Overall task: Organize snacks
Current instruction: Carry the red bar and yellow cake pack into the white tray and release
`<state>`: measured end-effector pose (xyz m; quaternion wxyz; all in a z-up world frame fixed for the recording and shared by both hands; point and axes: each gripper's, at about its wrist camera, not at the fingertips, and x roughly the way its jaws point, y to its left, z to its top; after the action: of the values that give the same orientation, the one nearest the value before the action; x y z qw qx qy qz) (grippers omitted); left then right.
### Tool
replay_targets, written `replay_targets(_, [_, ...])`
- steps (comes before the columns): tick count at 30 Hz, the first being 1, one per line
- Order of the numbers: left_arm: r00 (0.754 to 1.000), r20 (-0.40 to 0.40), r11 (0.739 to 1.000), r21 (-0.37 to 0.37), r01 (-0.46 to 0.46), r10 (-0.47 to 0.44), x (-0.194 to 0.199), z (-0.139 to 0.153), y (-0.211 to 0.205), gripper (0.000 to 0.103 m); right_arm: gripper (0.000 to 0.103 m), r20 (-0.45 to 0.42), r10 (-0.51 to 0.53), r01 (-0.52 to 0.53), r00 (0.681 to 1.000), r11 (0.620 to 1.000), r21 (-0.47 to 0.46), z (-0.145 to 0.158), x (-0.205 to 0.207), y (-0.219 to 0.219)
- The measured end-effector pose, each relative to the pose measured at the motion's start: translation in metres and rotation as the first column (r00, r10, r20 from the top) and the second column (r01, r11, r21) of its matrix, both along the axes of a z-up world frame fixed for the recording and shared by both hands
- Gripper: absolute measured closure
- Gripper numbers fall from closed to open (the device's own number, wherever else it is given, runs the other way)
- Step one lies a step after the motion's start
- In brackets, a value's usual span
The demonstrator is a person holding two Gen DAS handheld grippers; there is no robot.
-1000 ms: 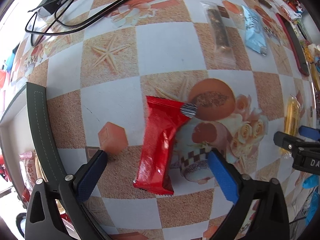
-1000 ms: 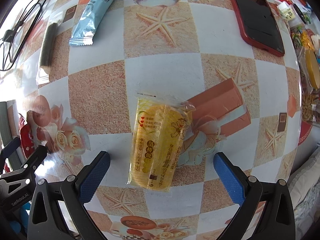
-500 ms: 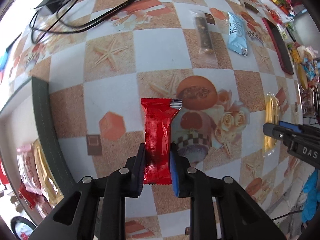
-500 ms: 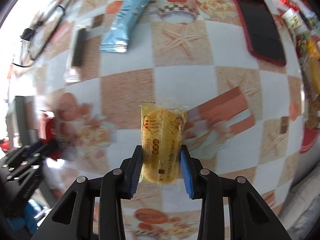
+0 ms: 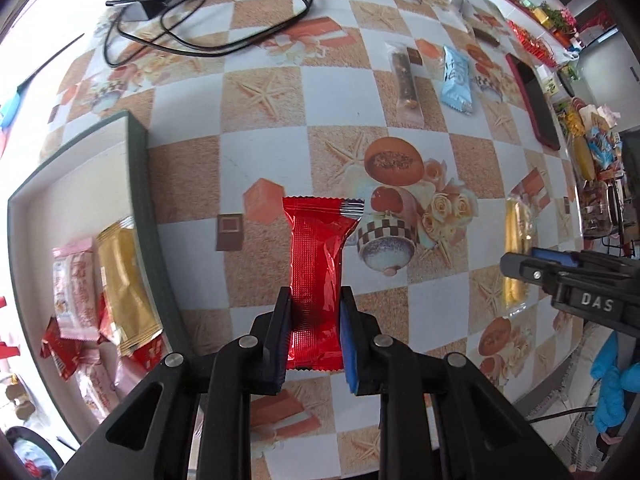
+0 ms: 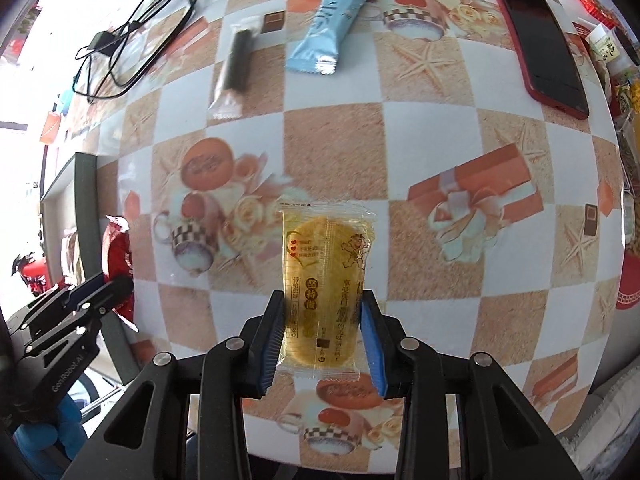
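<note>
Both tongs clamped on snack packets.
Left tongs (image 5: pixel 313 320) pinch the red foil packet (image 5: pixel 318 276); right tongs (image 6: pixel 322 334) pinch the clear yellow biscuit packet (image 6: pixel 322 280), each above the checkered table (image 5: pixel 260 152).

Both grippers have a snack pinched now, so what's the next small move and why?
Probably carry the red packet left over the box: the left gripper is shut on it, and other wrapped snacks already lie in that box. The right gripper holds the yellow cracker pack.

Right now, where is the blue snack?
In the right wrist view the blue snack lies flat on the table at the far side, between the dark bar and the red phone, untouched by either gripper.
</note>
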<state>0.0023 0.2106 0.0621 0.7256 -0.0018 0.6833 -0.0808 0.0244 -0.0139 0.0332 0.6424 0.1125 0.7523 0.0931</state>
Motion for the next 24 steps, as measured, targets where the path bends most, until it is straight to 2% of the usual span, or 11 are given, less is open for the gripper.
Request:
replay_targets(3, [1.000, 0.023, 1.000, -0.004, -0.007, 0.007, -0.010, 0.011, 0.018, 0.079, 0.065, 0.002, 0.011, -0.011, 1.000, 1.000, 0.008, 0.006, 0.007, 0.011])
replay_targets(7, [0.998, 0.060, 1.000, -0.003, -0.018, 0.018, -0.022, 0.020, 0.016, 0.079, 0.065, 0.019, 0.045, -0.045, 0.999, 0.999, 0.014, 0.015, 0.015, 0.031])
replay_targets(14, [0.991, 0.109, 0.997, -0.003, -0.078, 0.078, -0.021, 0.036, 0.042, 0.079, 0.065, 0.063, 0.127, -0.129, 0.990, 0.991, 0.028, 0.029, 0.037, 0.074])
replay_targets(16, [0.987, 0.121, 0.995, -0.005, -0.104, 0.104, -0.021, 0.040, 0.054, 0.079, 0.065, 0.075, 0.151, -0.154, 0.986, 0.988, 0.032, 0.034, 0.038, 0.091])
replay_targets(18, [0.983, 0.130, 0.992, -0.007, -0.129, 0.129, -0.022, 0.043, 0.066, 0.079, 0.065, 0.087, 0.173, -0.176, 0.981, 0.984, 0.036, 0.038, 0.020, 0.109])
replay_targets(24, [0.965, 0.148, 0.976, -0.002, -0.217, 0.215, -0.027, 0.047, 0.112, 0.079, 0.065, 0.119, 0.248, -0.255, 0.961, 0.966, 0.050, 0.052, 0.016, 0.151])
